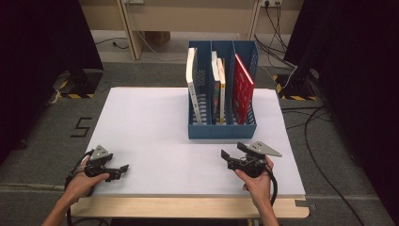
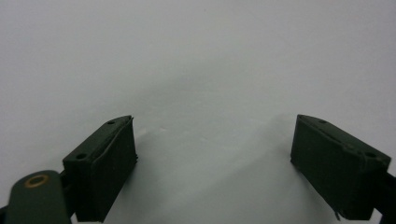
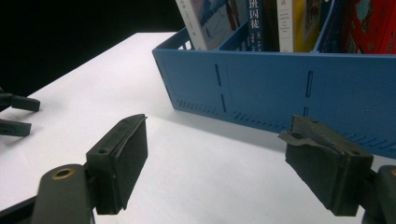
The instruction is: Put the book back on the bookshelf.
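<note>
White tabletop (image 1: 155, 136), dark curtains either side, cables on the floor at 2 o'clock. Blue file rack (image 1: 222, 128) sits at roughly 1 o'clock from table centre, three slots: white book (image 1: 191, 75) leaning in the left slot, two thin books (image 1: 219, 84) in the middle slot, red book (image 1: 243, 87) tilted in the right. I've got the left gripper (image 1: 123, 168) parked at 7 o'clock, jaws wide, nothing between them. Right gripper (image 1: 225, 156) at 5 o'clock, just short of the rack's front wall, jaws wide too, empty. Looks like the approach step, no contact yet. Next move, I reckon: lift the right gripper over the front wall and line up on a spine.
</note>
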Demonstrator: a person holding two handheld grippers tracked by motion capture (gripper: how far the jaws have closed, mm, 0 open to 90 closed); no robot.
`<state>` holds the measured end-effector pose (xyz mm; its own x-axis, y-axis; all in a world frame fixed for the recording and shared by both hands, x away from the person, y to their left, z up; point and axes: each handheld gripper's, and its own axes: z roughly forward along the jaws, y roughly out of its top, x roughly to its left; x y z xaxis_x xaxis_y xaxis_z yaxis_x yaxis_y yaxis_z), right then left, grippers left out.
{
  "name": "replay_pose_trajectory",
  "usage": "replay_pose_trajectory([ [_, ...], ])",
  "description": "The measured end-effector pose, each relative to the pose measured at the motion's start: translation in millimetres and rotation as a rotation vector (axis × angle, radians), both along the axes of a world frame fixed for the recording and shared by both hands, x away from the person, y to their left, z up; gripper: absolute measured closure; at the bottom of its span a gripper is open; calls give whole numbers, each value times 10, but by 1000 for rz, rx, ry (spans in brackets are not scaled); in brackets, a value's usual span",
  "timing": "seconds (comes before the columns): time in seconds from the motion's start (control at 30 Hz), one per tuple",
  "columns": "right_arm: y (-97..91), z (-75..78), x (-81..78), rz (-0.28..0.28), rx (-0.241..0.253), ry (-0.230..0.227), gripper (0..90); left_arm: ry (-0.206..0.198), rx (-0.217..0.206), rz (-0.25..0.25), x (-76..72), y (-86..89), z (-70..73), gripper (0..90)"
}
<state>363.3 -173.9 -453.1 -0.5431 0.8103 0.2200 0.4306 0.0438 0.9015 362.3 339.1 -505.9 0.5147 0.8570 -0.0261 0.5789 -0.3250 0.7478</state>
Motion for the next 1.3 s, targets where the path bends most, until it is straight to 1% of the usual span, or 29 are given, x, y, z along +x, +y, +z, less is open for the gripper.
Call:
replay_pose_trajectory([
  [0.07, 3, -18, -20, 3, 9, 7, 220, 0, 0, 0, 0, 0, 0, 130],
  [0.2, 3, -57, -52, 7, 1, 18, 203, 0, 0, 0, 0, 0, 0, 130],
  [0.3, 2, -75, -73, 2, -16, 28, 175, 0, 0, 0, -1, 0, 0, 130],
  [0.33, -3, -80, -74, 5, -25, 24, 174, 0, 0, 0, 0, 0, 0, 130],
  [0.4, -6, -92, -82, 4, -26, 39, 156, 0, 0, 0, 0, 0, 0, 130],
  [0.43, -7, -102, -86, 5, -26, 45, 157, 0, 0, 0, 0, 0, 0, 130],
  [0.5, -10, -120, -92, -4, -46, 59, 157, 0, -1, 1, -1, 0, 0, 130],
  [0.57, -17, -142, -100, -12, -63, 61, 157, 0, 0, 0, 0, 0, 0, 130],
  [0.63, -27, -160, -114, -9, -62, 77, 157, -1, -1, 1, -1, 0, -1, 130],
  [0.8, -52, -207, -149, -5, -77, 91, 157, -1, -1, 0, 0, 0, -1, 130],
  [0.93, -57, -248, -185, -4, -102, 110, 157, 0, -1, 1, -1, 0, -1, 130],
  [1.03, -56, -269, -213, 8, -131, 117, 157, -1, -1, 2, -2, -1, -2, 130],
  [1.13, -43, -280, -244, 6, -163, 120, 158, -2, 0, 0, 0, 0, -1, 130],
  [1.17, -41, -283, -254, 12, -172, 116, 158, -2, 0, 0, -1, 0, -1, 130],
  [1.3, -26, -292, -313, 16, -188, 125, 158, -1, -1, 1, -2, -1, -2, 130],
])
